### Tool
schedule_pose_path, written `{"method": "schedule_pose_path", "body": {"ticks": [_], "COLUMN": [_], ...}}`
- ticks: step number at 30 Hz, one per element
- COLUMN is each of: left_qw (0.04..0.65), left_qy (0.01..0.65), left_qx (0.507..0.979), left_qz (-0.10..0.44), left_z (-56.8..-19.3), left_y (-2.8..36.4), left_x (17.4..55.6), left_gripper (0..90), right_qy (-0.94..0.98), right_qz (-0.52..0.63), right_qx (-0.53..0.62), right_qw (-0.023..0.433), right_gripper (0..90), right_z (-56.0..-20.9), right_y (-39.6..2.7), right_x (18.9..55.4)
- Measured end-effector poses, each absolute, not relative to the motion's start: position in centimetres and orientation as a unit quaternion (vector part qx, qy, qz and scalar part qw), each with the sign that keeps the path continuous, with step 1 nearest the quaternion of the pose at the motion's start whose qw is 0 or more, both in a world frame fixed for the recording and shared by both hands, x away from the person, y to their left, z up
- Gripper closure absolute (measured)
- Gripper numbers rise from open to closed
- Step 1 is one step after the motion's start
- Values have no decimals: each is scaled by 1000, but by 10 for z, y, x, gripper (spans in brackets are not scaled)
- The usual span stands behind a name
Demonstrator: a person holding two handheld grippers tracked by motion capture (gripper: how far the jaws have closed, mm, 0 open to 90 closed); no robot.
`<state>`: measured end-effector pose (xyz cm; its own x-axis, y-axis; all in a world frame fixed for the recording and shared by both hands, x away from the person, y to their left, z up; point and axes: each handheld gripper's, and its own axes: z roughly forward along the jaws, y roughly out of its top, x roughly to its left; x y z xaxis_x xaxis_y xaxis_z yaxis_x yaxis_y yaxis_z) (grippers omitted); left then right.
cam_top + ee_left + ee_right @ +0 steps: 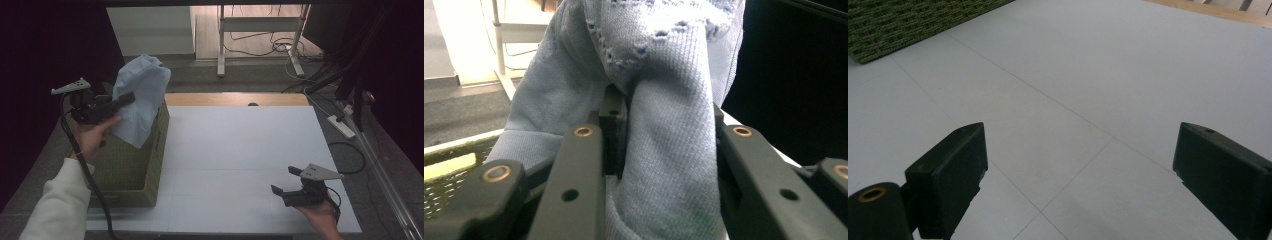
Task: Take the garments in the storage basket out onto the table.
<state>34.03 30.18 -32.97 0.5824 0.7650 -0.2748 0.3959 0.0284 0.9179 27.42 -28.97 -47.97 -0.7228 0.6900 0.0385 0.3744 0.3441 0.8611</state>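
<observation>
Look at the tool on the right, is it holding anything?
No, the right tool rests low over the white table with its jaws wide apart and nothing between them.

We see a table [240,150] with a pale grey-white top marked by faint straight seams, which cross one another in the right gripper view, and a bare strip of light wood [235,99] along its far edge. A green woven basket [135,165] stands directly on the table at its left side, its near end close to the front edge; a corner of it [913,25] shows in the right gripper view.
</observation>
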Motion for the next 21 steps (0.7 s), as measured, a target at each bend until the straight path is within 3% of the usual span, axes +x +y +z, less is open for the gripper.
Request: {"method": "schedule_pose_path", "body": {"ticks": [21], "left_qw": [591], "left_qy": [405], "left_qx": [683], "left_qz": [145], "left_z": [-325], "left_y": [277], "left_x": [339], "left_gripper": [677], "right_qy": [802], "right_qz": [466], "right_qx": [331], "right_qw": [169], "right_gripper": [77], "right_z": [-480], "right_y": [-290], "right_x": [274]}}
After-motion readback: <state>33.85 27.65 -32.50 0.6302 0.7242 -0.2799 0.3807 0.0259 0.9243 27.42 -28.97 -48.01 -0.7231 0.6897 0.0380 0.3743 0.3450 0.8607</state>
